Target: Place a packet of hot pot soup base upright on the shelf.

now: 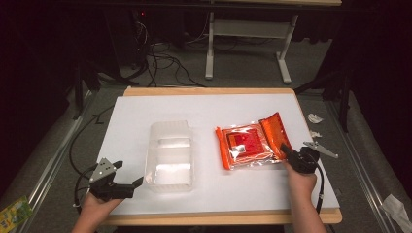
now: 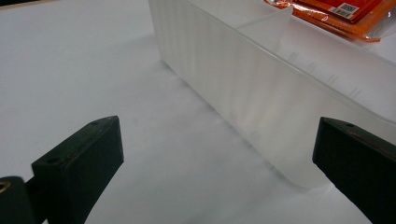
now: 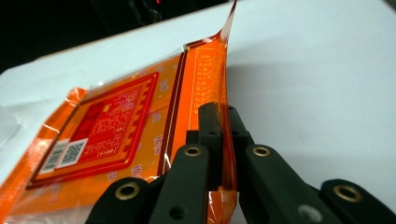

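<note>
While the right gripper (image 3: 219,140) pinched the orange packet's (image 1: 248,144) raised edge right of center, the left gripper (image 2: 210,172) sat wide open; I'd lift slowly toward the clear box (image 1: 170,155).

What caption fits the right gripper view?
Right gripper shut on the raised edge of the orange packet above the white table.

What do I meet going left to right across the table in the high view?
Left gripper → clear bin → orange packet → right gripper, shut on the packet's edge → paper scraps.
</note>
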`<move>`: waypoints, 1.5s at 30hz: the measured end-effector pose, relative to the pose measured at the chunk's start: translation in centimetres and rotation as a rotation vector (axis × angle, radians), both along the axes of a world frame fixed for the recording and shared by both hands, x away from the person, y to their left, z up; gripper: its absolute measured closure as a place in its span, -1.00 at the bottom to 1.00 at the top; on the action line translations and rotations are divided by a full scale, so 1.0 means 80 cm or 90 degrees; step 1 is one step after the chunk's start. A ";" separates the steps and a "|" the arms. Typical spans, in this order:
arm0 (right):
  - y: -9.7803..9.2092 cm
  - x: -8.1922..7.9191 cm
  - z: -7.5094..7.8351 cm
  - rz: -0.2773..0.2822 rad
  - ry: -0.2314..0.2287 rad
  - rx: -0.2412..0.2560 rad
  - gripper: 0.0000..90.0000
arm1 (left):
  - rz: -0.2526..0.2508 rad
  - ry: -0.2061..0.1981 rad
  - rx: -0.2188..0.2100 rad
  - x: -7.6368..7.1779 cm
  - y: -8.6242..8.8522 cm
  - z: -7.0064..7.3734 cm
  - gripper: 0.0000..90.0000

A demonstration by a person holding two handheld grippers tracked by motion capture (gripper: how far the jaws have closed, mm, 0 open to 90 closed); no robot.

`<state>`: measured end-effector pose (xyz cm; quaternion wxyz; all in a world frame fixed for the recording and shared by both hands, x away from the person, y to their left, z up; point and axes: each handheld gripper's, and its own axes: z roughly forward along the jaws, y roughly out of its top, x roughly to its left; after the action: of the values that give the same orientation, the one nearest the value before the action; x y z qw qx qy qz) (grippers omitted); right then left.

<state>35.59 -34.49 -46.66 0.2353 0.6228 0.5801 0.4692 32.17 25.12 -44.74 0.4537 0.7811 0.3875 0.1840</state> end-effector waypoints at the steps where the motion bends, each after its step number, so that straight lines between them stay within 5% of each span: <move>1: 0.001 -0.001 0.003 0.003 -0.009 -0.002 1.00 | -0.001 0.000 0.001 0.000 0.000 0.000 -0.94; 11: 0.016 -0.013 0.033 0.026 -0.086 -0.042 1.00 | 0.000 -0.004 0.005 0.000 0.002 0.001 -0.94; 31: 0.075 -0.060 0.127 0.143 -0.259 -0.086 1.00 | 0.008 -0.011 -0.009 -0.002 0.005 0.004 -0.94; 45: 0.088 -0.083 0.155 0.173 -0.314 -0.138 1.00 | 0.010 -0.009 -0.012 -0.001 0.006 0.004 -0.94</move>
<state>28.91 -27.41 -34.27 0.3694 0.3777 0.6305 0.5687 32.05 25.59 -44.39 0.4624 0.7724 0.3920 0.1897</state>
